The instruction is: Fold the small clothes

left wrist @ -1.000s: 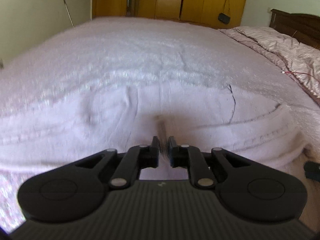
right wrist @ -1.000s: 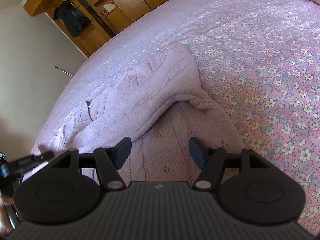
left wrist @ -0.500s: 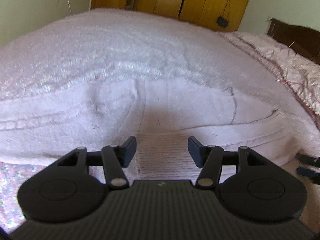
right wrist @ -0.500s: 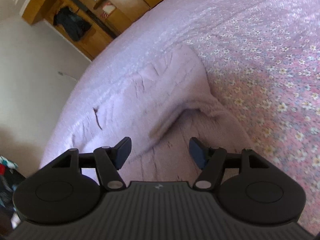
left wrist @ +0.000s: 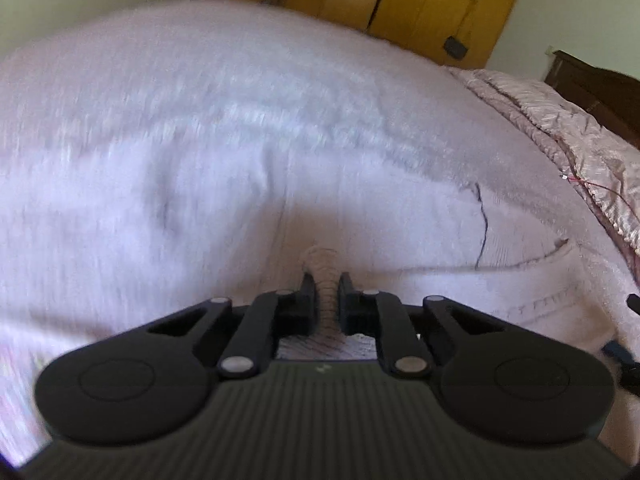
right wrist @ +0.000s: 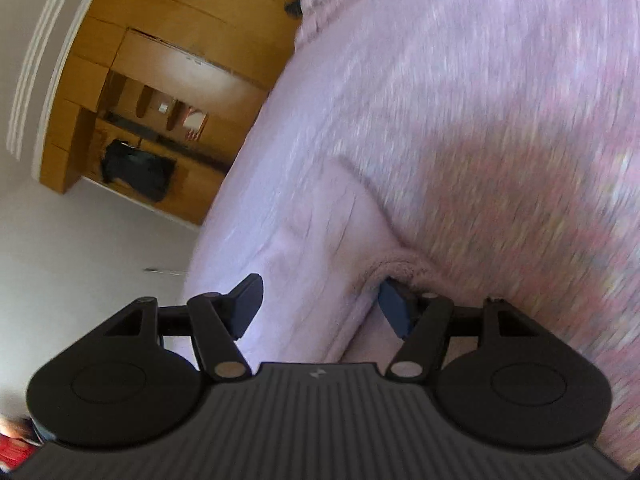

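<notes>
Between left gripper (left wrist: 325, 292) fingers, sweater (left wrist: 326, 280) fold.

Left claw (left wrist: 325, 292) newly clamped on sweater (left wrist: 400, 240).

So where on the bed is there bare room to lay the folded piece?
Free: the bedspread beyond the pink sweater, toward the wardrobe. Crowded: the quilt by the headboard.

Left gripper (left wrist: 325, 294) jaws pinching pink knit garment (left wrist: 320, 208)
</notes>
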Available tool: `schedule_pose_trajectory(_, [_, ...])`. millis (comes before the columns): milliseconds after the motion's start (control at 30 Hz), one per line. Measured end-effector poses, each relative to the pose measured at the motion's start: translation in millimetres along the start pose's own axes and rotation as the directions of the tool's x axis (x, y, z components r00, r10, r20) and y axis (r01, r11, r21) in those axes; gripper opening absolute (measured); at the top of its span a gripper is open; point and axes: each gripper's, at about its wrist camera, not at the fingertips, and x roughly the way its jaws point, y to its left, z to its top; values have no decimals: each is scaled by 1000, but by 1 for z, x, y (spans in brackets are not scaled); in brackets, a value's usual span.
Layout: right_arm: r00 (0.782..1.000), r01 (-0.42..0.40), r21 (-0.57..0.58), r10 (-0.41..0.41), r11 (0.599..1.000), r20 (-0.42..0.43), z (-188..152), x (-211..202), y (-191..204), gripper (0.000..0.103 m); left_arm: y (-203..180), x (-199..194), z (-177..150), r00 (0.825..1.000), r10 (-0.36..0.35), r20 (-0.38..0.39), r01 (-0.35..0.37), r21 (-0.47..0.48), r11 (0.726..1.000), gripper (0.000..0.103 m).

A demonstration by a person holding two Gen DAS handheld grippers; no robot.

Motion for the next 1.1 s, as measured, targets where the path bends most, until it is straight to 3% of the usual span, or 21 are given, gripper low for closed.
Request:
schedule_pose_trajectory(67, [1000,17,-76,-16,997,16,-4,-3,6,70,-3,-3,17,998,3,57,-5,21,1000,13])
schedule_pose_trajectory(167, [998,59,-238,-49,969,50,-15,-6,18,70,-5,0,35,997,13,74,-15,33,999,13])
schedule_pose_trajectory(333, [995,79,-360,-95,930,-26,-21,-6,24,70,-5,27,31,996,41,-80,-33,99,995,15])
schedule_pose_trajectory(533, [990,-23,-452,-42,892,-133,-10,-17,48,71,14,16,16,995,-28,-91,29,5,1000,23])
schedule_pose_trajectory(633, [991,-6,-510,-64,860,-118,-2,-15,68,71,19,12,18,995,-40,-91,39,-16,999,24])
schedule_pose_trajectory(800, [979,101,-598,-186,795,-82,18,49,82,71,22,14,22,995,-41,-88,38,-35,999,24])
schedule_pose_trajectory(967, [953,188,-705,-300,683,-37,32,123,85,71,22,18,18,996,-35,-84,32,-38,999,24])
schedule_pose_trajectory(1033, [950,188,-684,-307,704,-55,38,142,78,62,20,18,17,997,-39,-66,37,-22,999,19])
schedule_pose_trajectory(1100, [962,157,-692,-267,704,-53,38,148,73,11,11,15,15,998,-48,-40,49,36,998,13])
